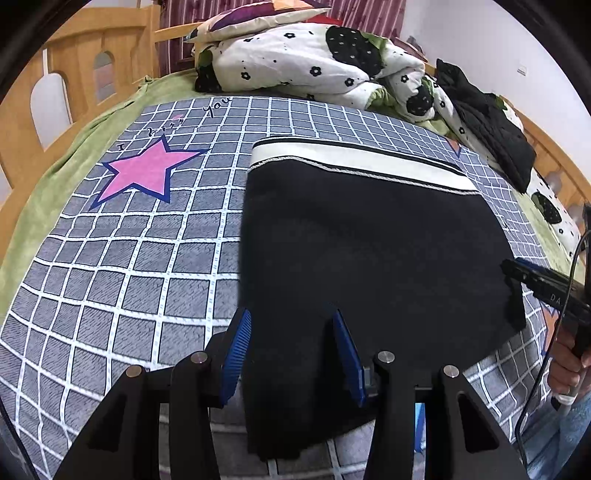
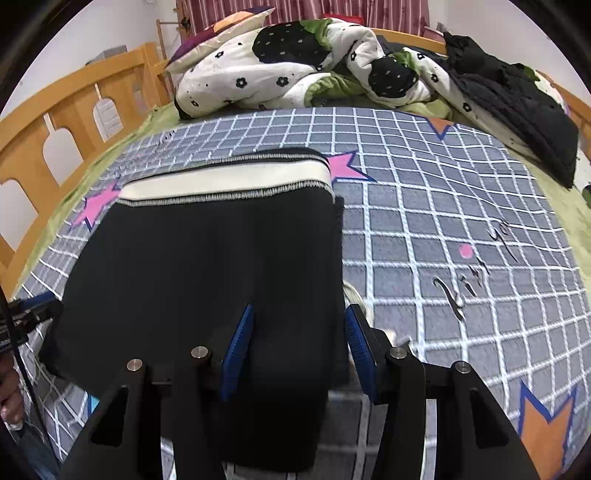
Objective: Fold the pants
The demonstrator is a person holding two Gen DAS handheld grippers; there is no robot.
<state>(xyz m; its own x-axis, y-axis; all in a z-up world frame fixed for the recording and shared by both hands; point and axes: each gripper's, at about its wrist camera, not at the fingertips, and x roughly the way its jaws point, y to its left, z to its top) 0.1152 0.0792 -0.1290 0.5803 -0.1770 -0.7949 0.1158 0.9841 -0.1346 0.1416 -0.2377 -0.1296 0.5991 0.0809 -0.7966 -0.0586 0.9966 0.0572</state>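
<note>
Folded black pants [image 1: 369, 240] with a white waistband [image 1: 354, 162] lie flat on a grey checked blanket [image 1: 129, 266]. My left gripper [image 1: 291, 314] straddles their near left edge, one blue pad off the cloth and one over it, jaws apart. In the right wrist view the pants [image 2: 207, 258] fill the left half. My right gripper [image 2: 300, 308] straddles their near right edge the same way, open. The black cloth runs between both pairs of fingers without bunching. Each gripper also shows in the other's view: the right gripper [image 1: 517, 273] and the left gripper [image 2: 37, 310], at the pants' sides.
A crumpled white flowered quilt [image 1: 314, 62] and a pillow [image 1: 258, 18] are heaped at the far end. A black jacket [image 2: 517, 99] lies at the far right. A wooden bed rail [image 2: 55, 122] runs along the left. A hand [image 1: 565, 365] holds the right gripper's handle.
</note>
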